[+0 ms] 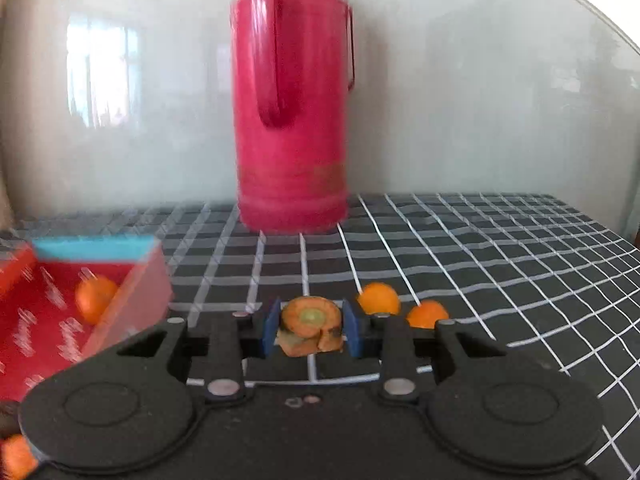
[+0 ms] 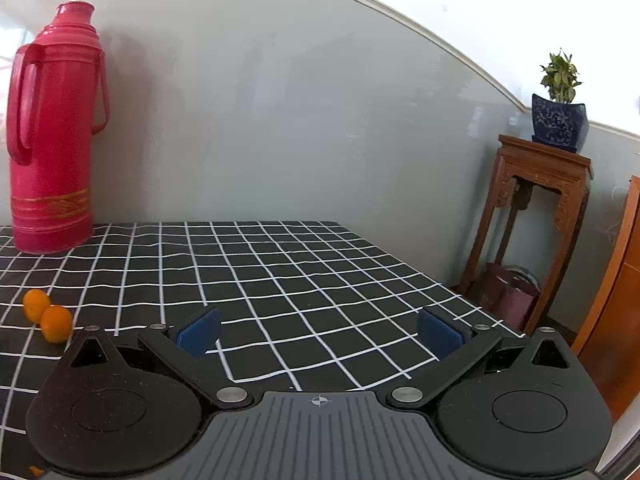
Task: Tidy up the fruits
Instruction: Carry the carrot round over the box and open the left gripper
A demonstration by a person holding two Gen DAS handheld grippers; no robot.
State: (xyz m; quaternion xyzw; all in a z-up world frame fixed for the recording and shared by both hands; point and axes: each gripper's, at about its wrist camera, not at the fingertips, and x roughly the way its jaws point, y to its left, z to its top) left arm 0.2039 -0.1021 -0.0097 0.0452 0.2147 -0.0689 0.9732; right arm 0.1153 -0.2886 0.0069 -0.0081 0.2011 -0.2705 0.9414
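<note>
My left gripper (image 1: 311,330) is shut on a carrot piece (image 1: 311,327), its cut orange face with a green core turned toward the camera, blue pads pressed on both sides. Just beyond it to the right lie two small oranges (image 1: 378,298) (image 1: 427,314) on the checked tablecloth. The same pair of oranges (image 2: 37,305) (image 2: 57,323) shows at the left of the right wrist view. A red box (image 1: 48,312) at the left holds another orange (image 1: 95,298). My right gripper (image 2: 318,334) hangs open over bare cloth with nothing between its fingers.
A tall red thermos (image 1: 294,92) stands at the back against the pale wall, also the thermos (image 2: 54,132) at far left in the right wrist view. Right of the table are a wooden stand (image 2: 532,216) with a potted plant (image 2: 559,120). Another orange (image 1: 16,456) sits at the lower left.
</note>
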